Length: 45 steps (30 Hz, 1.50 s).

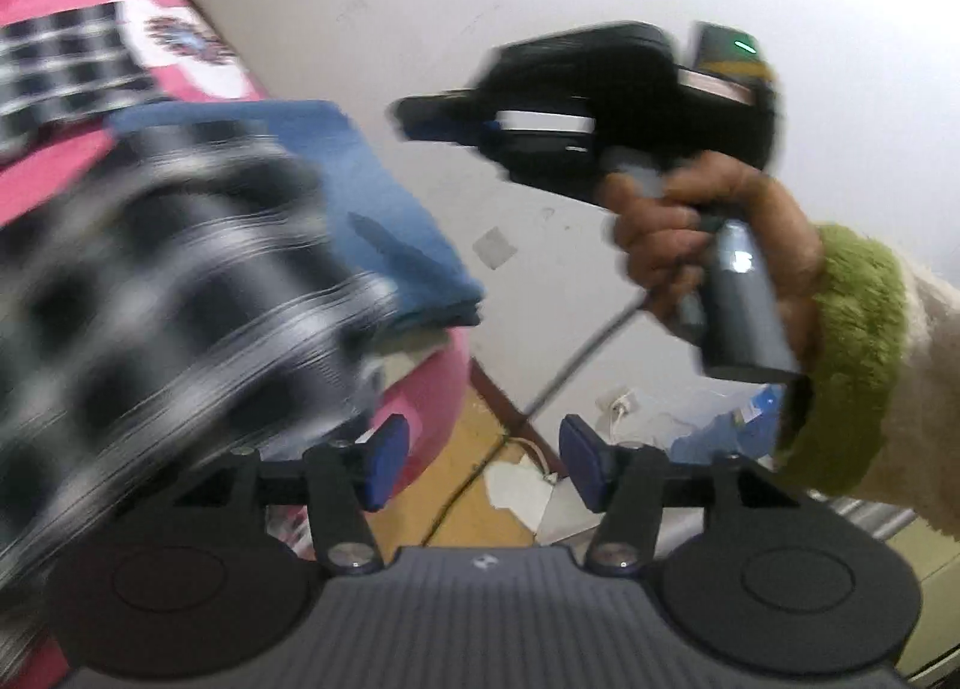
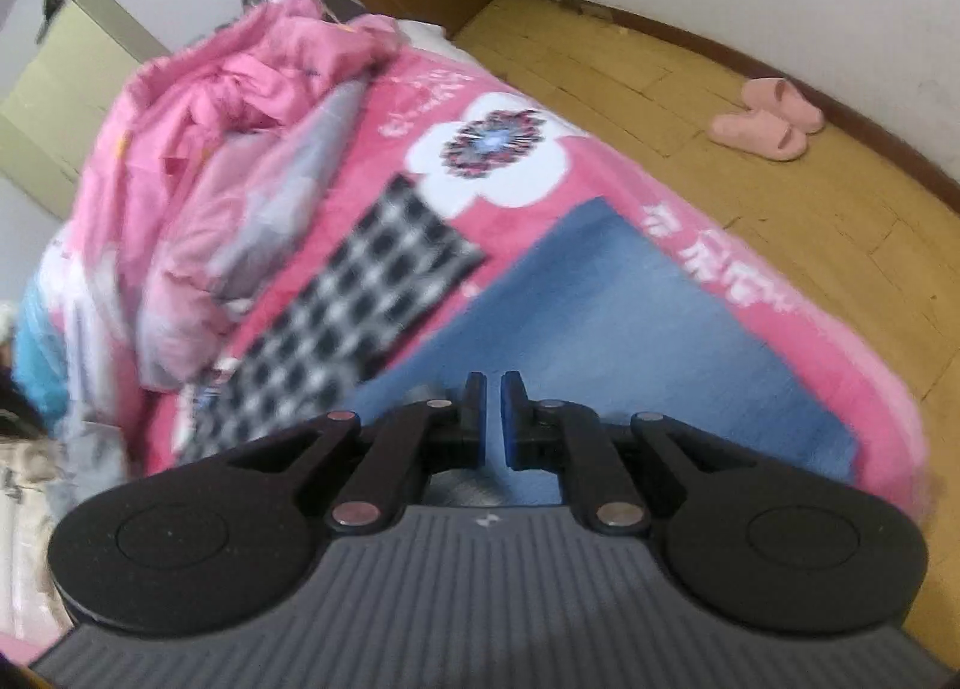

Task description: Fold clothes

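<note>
Left gripper (image 1: pixel 477 464) jaws wide, empty, beside the bed (image 1: pixel 432 389) corner. Right gripper (image 2: pixel 493 419) nearly closed, empty, tilted down over the blue garment (image 2: pixel 630 317); right hand (image 1: pixel 708 245) clasps its handle.

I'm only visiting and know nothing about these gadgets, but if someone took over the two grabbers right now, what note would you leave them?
Left gripper: open, nothing between its pads.
Right gripper: almost shut, empty, above the blue cloth.
Things: the blue cloth lies flat on the pink bedspread, apparently folded, with layered edges at its corner. A black-and-white checked garment lies beside it, partly overlapping it; too blurred to tell whether it is folded.
Left: probably the checked garment, then the pink heap further up the bed.
</note>
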Tool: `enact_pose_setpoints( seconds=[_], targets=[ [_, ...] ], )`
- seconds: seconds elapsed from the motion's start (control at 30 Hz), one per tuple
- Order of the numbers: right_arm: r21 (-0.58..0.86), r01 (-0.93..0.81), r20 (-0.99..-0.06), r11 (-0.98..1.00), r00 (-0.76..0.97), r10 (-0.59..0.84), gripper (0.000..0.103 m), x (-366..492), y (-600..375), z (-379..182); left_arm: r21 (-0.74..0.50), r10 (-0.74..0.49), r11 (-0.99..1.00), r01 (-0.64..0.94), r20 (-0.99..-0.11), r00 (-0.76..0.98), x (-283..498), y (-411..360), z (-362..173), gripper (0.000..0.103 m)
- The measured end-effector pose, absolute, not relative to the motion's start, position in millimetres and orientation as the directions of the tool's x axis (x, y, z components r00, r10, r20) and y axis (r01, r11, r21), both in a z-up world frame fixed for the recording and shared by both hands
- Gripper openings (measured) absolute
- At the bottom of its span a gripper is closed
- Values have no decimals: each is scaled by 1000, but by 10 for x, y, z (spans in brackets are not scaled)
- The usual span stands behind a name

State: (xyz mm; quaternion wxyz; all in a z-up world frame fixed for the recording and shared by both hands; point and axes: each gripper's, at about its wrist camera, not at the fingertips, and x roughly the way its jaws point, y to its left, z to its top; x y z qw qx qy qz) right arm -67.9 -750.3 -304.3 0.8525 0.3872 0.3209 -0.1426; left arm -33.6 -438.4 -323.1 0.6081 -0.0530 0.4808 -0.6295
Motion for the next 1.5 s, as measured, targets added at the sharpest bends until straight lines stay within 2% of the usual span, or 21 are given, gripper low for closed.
enact_pose_setpoints(
  seconds=[0.13, 0.27, 0.37, 0.53, 0.63, 0.77, 0.97, 1.07, 1.17, 1.23, 1.3, 1.5],
  targets=[
    [653, 446, -617, 612, 782, 89, 9, -781, -7029, -2918, -673, -784, 368, 642, -596, -176, -24, -3569, -3231, 58],
    [729, 434, -617, 530, 752, 234, 25, -808, -6431, -3095, -626, -695, 577, 524, -714, -89, 413, -2648, -3267, 58],
    [750, 480, -643, 455, 690, 333, 28, -752, -5973, -3435, -554, -603, 708, 437, -797, -35, 647, -1993, -3335, 58],
    [641, 637, -765, 427, 574, 293, 31, -562, -5501, -3899, -388, -422, 878, 280, -904, 73, 974, -827, -3381, 58],
    [595, 639, -798, 488, 544, 260, 31, -318, -5284, -3913, -345, -367, 923, 172, -924, 112, 1158, -325, -3422, 58],
    [597, 704, -802, 385, 505, 319, 31, -172, -5016, -4012, -320, -317, 947, 2, -937, 143, 1410, 259, -3495, 58],
    [592, 736, -790, 328, 450, 416, 31, 158, -4548, -4107, -345, -328, 930, -128, -935, 137, 1643, 728, -3639, 56],
    [605, 617, -793, 503, 414, 446, 31, 507, -4180, -3996, -349, -331, 916, -197, -936, 121, 1692, 872, -3749, 54],
    [536, 298, -832, 789, 341, 437, 31, 874, -3605, -3876, -360, -341, 896, -259, -933, 114, 1720, 1012, -3844, 53],
    [451, 57, -863, 891, 282, 419, 31, 998, -3210, -3898, -362, -343, 890, -277, -932, 117, 1746, 1108, -3894, 53],
    [405, -90, -883, 910, 219, 415, 31, 979, -2949, -3989, -363, -342, 888, -282, -932, 121, 1768, 1181, -3936, 53],
    [398, -259, -904, 880, 52, 424, 31, 479, -2652, -3939, -378, -355, 875, -303, -926, 130, 1883, 1483, -4001, 53]
  ],
)
